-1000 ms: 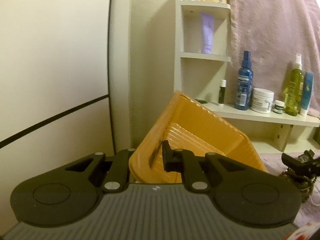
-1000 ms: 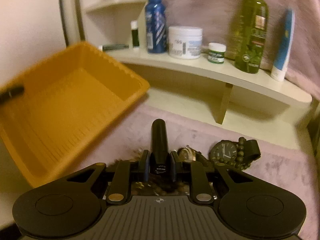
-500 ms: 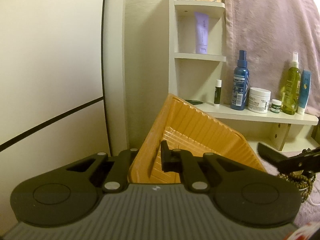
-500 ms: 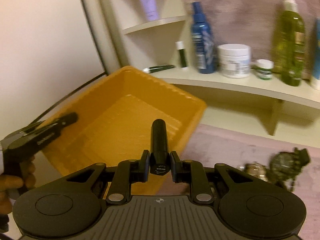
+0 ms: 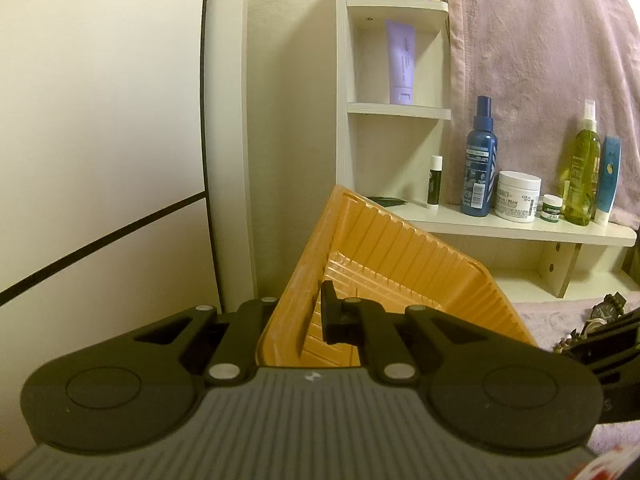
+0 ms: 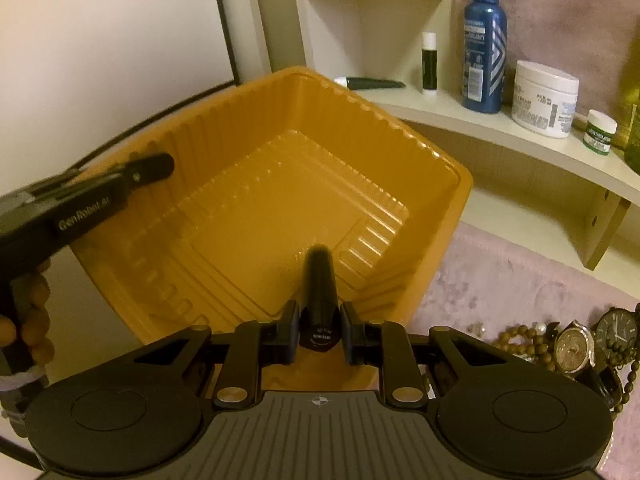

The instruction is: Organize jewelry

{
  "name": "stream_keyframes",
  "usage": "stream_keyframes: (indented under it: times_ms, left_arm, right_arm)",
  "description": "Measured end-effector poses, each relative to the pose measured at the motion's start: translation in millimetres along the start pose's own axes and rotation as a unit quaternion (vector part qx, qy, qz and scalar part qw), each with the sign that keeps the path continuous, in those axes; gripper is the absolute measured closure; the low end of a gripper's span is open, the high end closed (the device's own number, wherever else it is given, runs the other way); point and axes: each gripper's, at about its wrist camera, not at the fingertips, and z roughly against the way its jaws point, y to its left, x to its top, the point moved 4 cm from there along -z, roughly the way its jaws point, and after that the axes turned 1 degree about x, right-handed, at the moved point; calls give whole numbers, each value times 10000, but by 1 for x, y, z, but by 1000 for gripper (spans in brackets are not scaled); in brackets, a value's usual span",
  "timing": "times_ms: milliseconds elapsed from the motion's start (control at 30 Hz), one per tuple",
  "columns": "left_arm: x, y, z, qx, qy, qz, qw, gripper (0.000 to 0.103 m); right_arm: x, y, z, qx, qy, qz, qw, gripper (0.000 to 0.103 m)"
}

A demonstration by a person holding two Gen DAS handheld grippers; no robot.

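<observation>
Left gripper [image 5: 310, 320] fingers clamped on the tilted orange tray's [image 6: 280, 168] rim; a slip would drop it. Right gripper [image 6: 319, 334] fingers clamped on a black tube [image 6: 319, 292] above the tray; early release risks bounce-out.

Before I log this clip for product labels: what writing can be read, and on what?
"GenRobot.AI": side of the left gripper.
"CREAM": white jar; the brand line above is too blurred.
Blue spray bottle, small green-label jar, black tube in the right gripper: print unreadable.
</observation>
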Motion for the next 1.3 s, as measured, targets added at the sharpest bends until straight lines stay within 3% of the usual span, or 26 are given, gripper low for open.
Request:
stream_keyframes:
  times_ms: [167,300,467,667,867,967,1100,1300]
  left_arm:
    - [0,0,-1,-16,14,0,10000,94]
    - [0,1,0,-22,19,6,10000,94]
    - [1,0,0,-22,30,18,10000,94]
    - [0,3,-2,-45,51,112,9999,94]
    - [-9,17,-8,-128,173,621,9978,94]
    - [-18,32,-15,-274,312,1186,9921,94]
    - [-36,54,-28,-449,561,1970,9778,93]
    - [-54,71,-36,-628,803,2689,9577,88]
  right_arm:
    - [0,1,3,24,-11,10,10000,79]
    - [2,-2,13,31,-151,-100,9998,70]
    - [3,-11,29,-72,-307,-230,9992,66]
    - [-6,-40,54,-425,-405,-535,9968,65]
    - [-28,-73,76,-866,-310,-918,9915,65]
    - [-38,-84,83,-1045,-234,-1051,9887,65]
    - [-47,-91,90,-1203,-166,-1151,9859,65]
    - [-46,-93,91,-1309,-130,-1124,9849,65]
